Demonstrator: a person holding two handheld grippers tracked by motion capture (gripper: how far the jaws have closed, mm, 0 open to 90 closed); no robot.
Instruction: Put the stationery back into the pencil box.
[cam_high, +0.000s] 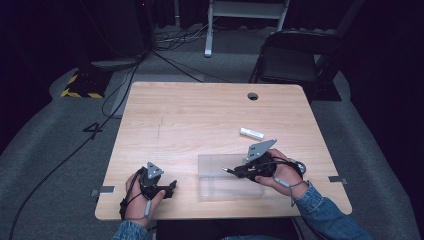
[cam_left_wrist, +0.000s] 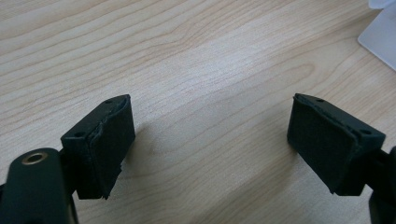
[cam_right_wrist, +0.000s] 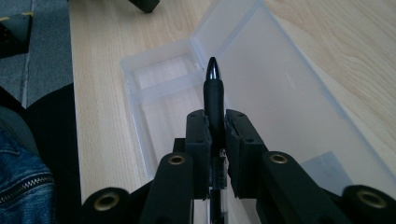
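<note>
Pen (cam_right_wrist: 214, 95): black, pinched between the pads of my right gripper (cam_right_wrist: 215, 122), its rounded tip sticking out past them. My right gripper view shows it poised over the open clear plastic case (cam_right_wrist: 261, 79), tip toward the hinge line between the shallow tray half and the flat lid half. Whether the pen touches the plastic I cannot tell.

Same items, high view: right gripper (cam_high: 235, 171) reaching leftward over the case (cam_high: 215, 187), which lies on the near part of the wooden table (cam_high: 200, 115); the pen (cam_high: 228, 170) is a thin dark sliver here (its shape is plain from the gripper view alone).

Left gripper (cam_high: 172, 187): resting near the table's front edge, well left of the case. My left gripper view gives its fingers (cam_left_wrist: 109, 140) spread wide, bare wood grain (cam_left_wrist: 205, 70) between them, nothing held; a pale corner of the case (cam_left_wrist: 380, 37) sits at the upper right.

White cylinder (cam_high: 251, 133): small, lying on the table beyond the case.

Folding chair (cam_high: 292, 57): dark, on the floor behind the table's far edge.

Sleeve (cam_right_wrist: 18, 158): blue denim, at the lower left of my right gripper view.
</note>
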